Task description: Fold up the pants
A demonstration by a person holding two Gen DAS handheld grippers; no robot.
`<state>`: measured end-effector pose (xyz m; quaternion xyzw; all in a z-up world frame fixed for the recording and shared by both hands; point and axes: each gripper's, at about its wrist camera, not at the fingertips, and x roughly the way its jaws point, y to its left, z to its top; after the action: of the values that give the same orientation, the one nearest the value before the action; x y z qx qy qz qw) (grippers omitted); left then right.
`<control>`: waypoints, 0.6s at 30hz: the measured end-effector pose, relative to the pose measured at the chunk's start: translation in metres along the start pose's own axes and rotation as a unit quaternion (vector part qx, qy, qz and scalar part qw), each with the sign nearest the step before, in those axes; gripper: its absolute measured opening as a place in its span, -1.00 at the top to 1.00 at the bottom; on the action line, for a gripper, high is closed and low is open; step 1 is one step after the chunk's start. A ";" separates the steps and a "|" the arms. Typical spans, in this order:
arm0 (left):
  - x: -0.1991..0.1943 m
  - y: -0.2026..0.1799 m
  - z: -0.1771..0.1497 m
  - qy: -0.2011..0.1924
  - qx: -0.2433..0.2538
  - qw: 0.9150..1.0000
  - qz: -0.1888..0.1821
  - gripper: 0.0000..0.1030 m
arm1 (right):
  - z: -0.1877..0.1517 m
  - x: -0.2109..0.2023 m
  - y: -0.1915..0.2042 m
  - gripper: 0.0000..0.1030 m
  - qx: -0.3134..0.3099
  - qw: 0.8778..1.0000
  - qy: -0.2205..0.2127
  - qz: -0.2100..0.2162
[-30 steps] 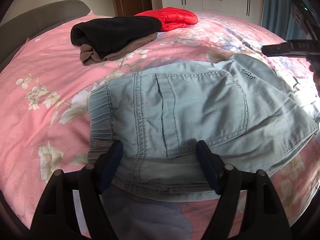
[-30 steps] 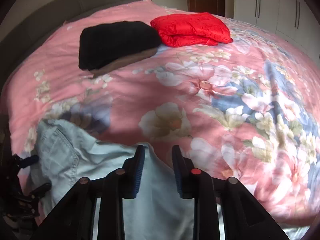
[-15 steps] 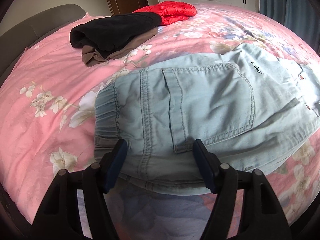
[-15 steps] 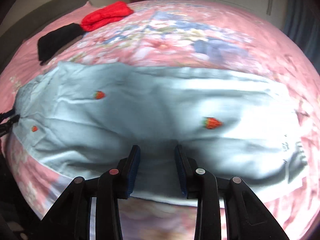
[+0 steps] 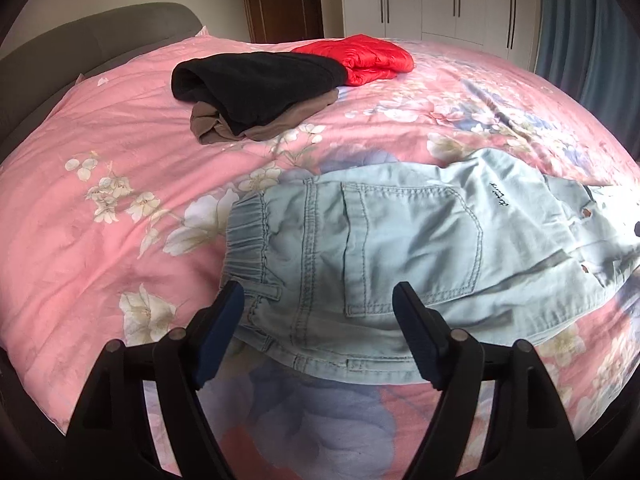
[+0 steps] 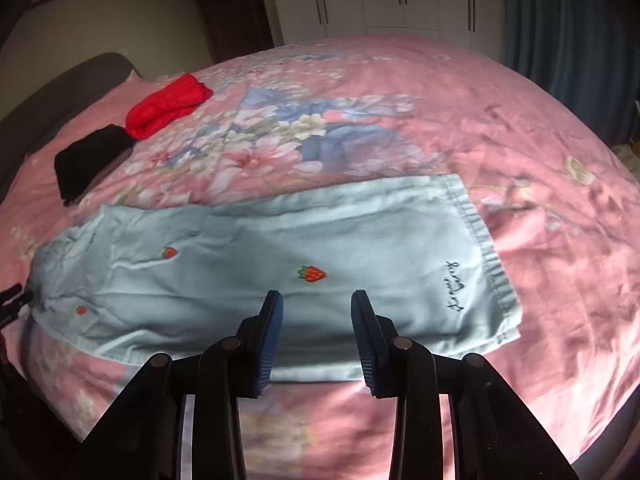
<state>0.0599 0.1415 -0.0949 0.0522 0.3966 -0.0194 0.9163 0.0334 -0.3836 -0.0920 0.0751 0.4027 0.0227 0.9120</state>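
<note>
Pants (image 6: 256, 280): pale blue denim, spread flat on the bed (image 5: 120, 152), waistband at 9 o'clock in the left view, hem at 3 o'clock in the right view, strawberry motifs along the leg.
Left gripper (image 5: 318, 312): jaws opening wide, above the waist, pinching nothing.
Right gripper (image 6: 316, 320): jaws partly spread, opening, above the leg, nothing between the pads.
Black garment (image 5: 256, 80): folded, at 11 o'clock, well apart from the pants.
Red jacket (image 5: 364, 58): folded, touching the black garment.

Dim daylight, glare at right, fisheye edges, perhaps slight blur
</note>
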 end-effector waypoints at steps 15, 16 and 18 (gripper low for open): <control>0.003 0.057 -0.046 0.042 -0.152 0.986 -0.050 -0.59 | -0.057 0.057 0.214 0.31 -0.237 0.954 0.073 0.167; -0.001 0.057 -0.042 0.032 -0.152 0.987 -0.046 -0.57 | -0.054 0.055 0.211 0.30 -0.226 0.954 0.081 0.179; -0.008 0.052 -0.032 0.018 -0.146 0.988 -0.041 -0.57 | -0.046 0.048 0.195 0.30 -0.185 0.957 0.089 0.206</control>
<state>0.0353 0.1964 -0.1070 -0.0984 0.4130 0.0023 0.9054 0.0351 -0.1802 -0.1270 -0.0156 0.4468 0.2910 0.8458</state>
